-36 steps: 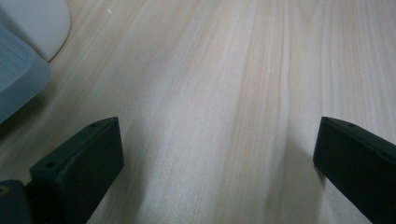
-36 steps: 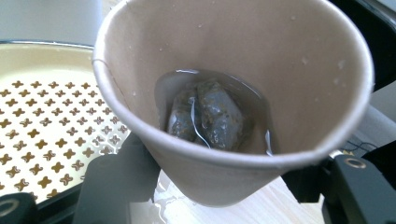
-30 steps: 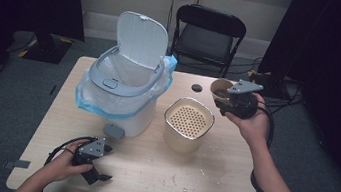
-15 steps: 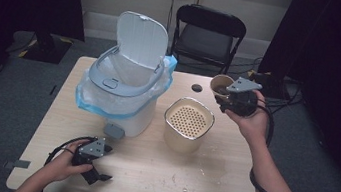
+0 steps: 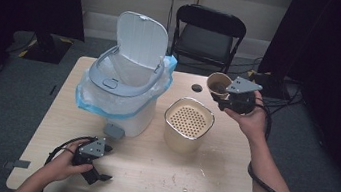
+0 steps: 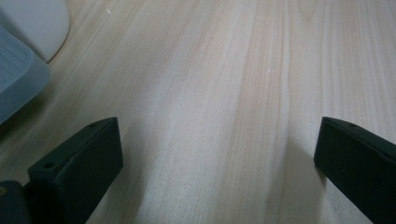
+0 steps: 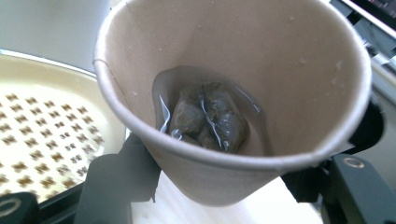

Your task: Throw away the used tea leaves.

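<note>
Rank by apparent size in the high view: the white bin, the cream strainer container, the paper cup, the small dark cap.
1. White bin
2. Cream strainer container
3. Paper cup, held in the right tool
4. Small dark cap

Tongs (image 7: pixel 224 186) clamp a paper cup (image 7: pixel 289 70) holding a wet teabag (image 7: pixel 208 116).

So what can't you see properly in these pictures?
- Paper cup: its base, right gripper view, cut off between the right claw jaws.
- Wet lump inside: too mushy to name.
- Bin: its inside, high view, hidden by the liner.
- Small dark thing on the table: too small.
</note>
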The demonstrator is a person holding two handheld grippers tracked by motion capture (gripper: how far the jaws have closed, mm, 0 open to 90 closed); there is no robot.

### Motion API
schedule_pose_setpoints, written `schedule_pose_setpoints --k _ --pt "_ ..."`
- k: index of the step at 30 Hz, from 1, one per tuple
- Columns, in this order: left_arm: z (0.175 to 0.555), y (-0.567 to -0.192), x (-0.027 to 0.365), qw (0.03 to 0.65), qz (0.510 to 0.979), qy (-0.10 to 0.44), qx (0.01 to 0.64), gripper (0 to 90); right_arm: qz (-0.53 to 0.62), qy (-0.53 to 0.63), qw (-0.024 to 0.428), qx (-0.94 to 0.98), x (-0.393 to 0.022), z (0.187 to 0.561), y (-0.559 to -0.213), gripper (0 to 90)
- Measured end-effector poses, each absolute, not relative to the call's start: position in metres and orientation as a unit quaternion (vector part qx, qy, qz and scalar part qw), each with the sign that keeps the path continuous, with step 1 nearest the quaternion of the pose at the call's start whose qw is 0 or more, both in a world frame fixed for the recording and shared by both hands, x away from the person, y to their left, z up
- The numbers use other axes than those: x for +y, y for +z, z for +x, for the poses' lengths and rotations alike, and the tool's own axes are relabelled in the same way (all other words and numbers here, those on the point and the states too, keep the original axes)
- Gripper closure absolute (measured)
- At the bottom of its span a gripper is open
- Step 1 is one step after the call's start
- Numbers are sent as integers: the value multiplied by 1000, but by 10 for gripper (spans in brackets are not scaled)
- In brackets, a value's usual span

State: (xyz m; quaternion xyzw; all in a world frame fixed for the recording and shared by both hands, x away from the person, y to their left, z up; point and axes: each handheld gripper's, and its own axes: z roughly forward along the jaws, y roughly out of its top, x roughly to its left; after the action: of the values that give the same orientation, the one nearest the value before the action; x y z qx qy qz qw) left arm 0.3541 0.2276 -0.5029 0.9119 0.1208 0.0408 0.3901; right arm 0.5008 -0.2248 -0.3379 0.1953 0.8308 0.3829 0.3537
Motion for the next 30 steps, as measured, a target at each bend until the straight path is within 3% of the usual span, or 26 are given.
schedule_pose_setpoints --k 11,30 --pt "354 -503 228 389 912 40 123 4 139 323 424 835 -216 500 -342 402" --pt "355 -503 228 388 912 47 120 2 73 251 496 828 -209 490 -330 403"
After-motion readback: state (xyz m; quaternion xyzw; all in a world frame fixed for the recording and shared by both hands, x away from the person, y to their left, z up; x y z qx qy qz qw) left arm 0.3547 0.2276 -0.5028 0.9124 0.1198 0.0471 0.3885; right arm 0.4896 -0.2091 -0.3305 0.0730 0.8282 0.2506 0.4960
